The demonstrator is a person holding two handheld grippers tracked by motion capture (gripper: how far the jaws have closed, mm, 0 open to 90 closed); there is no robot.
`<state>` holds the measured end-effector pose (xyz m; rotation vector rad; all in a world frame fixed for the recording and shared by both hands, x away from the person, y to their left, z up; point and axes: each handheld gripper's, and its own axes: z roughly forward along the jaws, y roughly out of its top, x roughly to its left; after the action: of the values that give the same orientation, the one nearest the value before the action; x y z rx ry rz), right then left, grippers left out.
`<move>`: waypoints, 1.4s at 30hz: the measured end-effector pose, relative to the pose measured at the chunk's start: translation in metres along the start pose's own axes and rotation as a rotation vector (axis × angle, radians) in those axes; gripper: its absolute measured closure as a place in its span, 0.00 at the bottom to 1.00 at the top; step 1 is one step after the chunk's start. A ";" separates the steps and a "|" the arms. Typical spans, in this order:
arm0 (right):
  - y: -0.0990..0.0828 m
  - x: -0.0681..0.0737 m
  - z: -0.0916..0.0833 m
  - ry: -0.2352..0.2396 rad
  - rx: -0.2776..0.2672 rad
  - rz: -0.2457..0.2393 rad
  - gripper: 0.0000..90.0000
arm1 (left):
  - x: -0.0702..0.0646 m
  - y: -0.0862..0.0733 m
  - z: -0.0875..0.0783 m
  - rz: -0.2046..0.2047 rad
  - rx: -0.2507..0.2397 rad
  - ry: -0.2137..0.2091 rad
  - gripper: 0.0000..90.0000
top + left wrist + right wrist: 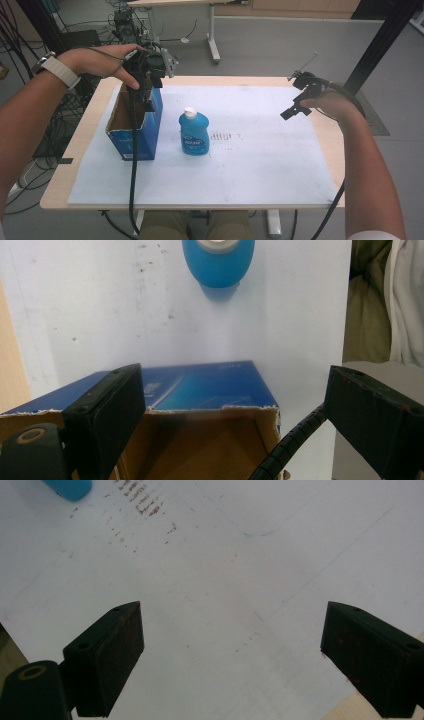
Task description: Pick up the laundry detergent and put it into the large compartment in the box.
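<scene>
I'm holding my left gripper [150, 75] just above the open blue box [134, 125], jaws spread wide and gripping nothing, lining up on its rim; the blue bottle [194, 132] is standing upright just beyond it, while my right gripper [300, 97] is idling wide open, well apart

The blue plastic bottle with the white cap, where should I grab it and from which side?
Grip the blue plastic bottle with the white cap across its narrower upper body, just below the cap, coming down from above. It stands upright and apart from the blue open-topped cardboard box, and it is flat-sided, so the fingers likely seat best on its front and back faces.
</scene>
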<state>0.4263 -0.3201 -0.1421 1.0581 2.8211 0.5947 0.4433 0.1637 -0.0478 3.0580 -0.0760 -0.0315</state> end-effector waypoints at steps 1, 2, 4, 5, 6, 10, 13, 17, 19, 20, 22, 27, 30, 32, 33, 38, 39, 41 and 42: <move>0.000 0.000 0.000 0.000 0.000 0.000 0.11 | 0.000 0.000 0.000 0.000 -0.001 0.000 0.11; 0.000 0.000 0.000 0.001 0.001 -0.005 0.12 | 0.000 0.000 -0.001 0.000 -0.001 0.002 0.11; 0.001 0.000 0.000 0.001 0.001 -0.008 0.12 | -0.001 0.000 -0.001 0.000 -0.002 0.004 0.11; 0.000 0.000 0.000 0.002 0.001 -0.007 0.12 | -0.001 0.001 -0.002 0.000 0.002 0.004 0.11; 0.000 0.000 0.000 0.002 0.000 -0.007 0.12 | -0.002 0.001 -0.003 -0.004 -0.001 0.006 0.11; -0.001 -0.001 -0.001 0.004 -0.002 -0.009 0.12 | -0.003 0.003 -0.008 -0.002 -0.002 0.015 0.11; -0.001 -0.001 -0.002 0.003 -0.001 -0.003 0.12 | -0.004 0.002 -0.010 0.000 -0.012 0.018 0.11; -0.001 -0.001 -0.002 -0.002 -0.006 -0.007 0.12 | -0.005 0.003 -0.008 0.000 -0.003 0.017 0.11; -0.001 0.000 -0.002 0.001 -0.007 -0.006 0.12 | -0.005 0.003 -0.008 -0.001 -0.002 0.017 0.11; -0.001 0.000 -0.001 0.003 -0.010 -0.010 0.12 | -0.005 0.002 -0.007 -0.001 -0.003 0.016 0.11; -0.001 0.001 -0.001 0.004 -0.003 -0.009 0.12 | -0.006 0.002 -0.007 0.001 -0.003 0.017 0.11; -0.001 0.001 -0.001 0.001 -0.003 -0.007 0.12 | -0.007 0.000 -0.008 -0.003 -0.006 0.024 0.11; -0.001 0.001 -0.002 0.001 -0.003 -0.009 0.12 | -0.007 -0.001 -0.008 -0.006 -0.009 0.024 0.11; 0.000 0.001 -0.002 0.001 -0.002 -0.006 0.12 | -0.007 -0.001 -0.008 -0.007 -0.008 0.025 0.11; 0.000 0.001 -0.002 0.000 -0.003 -0.006 0.12 | -0.007 -0.001 -0.008 -0.005 -0.010 0.024 0.11; 0.000 0.000 0.000 0.003 -0.001 -0.008 0.12 | -0.008 0.000 -0.008 -0.002 -0.013 0.028 0.11; 0.000 0.000 0.000 0.003 -0.002 -0.012 0.12 | -0.008 0.000 -0.008 -0.002 -0.012 0.029 0.11; 0.000 0.000 0.000 0.002 0.000 -0.012 0.12 | -0.008 0.001 -0.007 -0.004 -0.011 0.029 0.11; 0.000 0.000 -0.001 0.003 -0.001 -0.010 0.12 | -0.008 0.001 -0.007 -0.004 -0.009 0.029 0.11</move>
<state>0.4258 -0.3202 -0.1416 1.0425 2.8267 0.5968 0.4351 0.1635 -0.0401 3.0482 -0.0673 0.0117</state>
